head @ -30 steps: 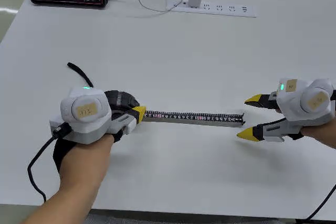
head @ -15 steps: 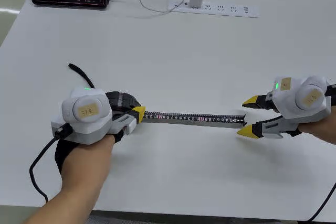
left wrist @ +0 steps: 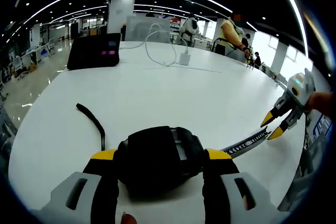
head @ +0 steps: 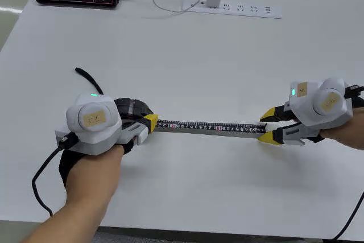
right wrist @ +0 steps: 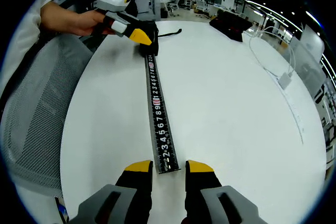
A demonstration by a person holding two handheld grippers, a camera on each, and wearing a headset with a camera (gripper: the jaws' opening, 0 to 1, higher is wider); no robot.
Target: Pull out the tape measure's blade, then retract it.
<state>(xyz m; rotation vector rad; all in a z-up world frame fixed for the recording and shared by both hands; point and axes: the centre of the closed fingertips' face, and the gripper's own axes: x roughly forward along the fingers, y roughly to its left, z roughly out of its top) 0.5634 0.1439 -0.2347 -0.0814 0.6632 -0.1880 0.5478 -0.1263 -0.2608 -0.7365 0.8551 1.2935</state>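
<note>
The tape measure (head: 132, 110) is clamped at its black case between the jaws of the left gripper (left wrist: 160, 155) and sits on the white table (head: 216, 61), at the person's left. The blade (right wrist: 159, 109) is drawn out and lies flat on the table, running across to the right gripper (head: 267, 126). That gripper's jaws are parted narrowly, one on each side of the blade's end hook; slim gaps are seen in the right gripper view, so no grip is judged there. The pull-out step is judged done or nearly done; retraction is left, the blade being fully exposed. Whether a further pull is intended cannot be told. Writing: black numerals 2 to 9 are read along the blade near the hook, followed by red figures and higher numbers too small to read. No brand is legible on the case. A tan sticker (head: 93, 120) on the left gripper carries digits, not readable. A power strip (head: 244, 10) lies at the far edge, unlabelled as far as seen.
</note>
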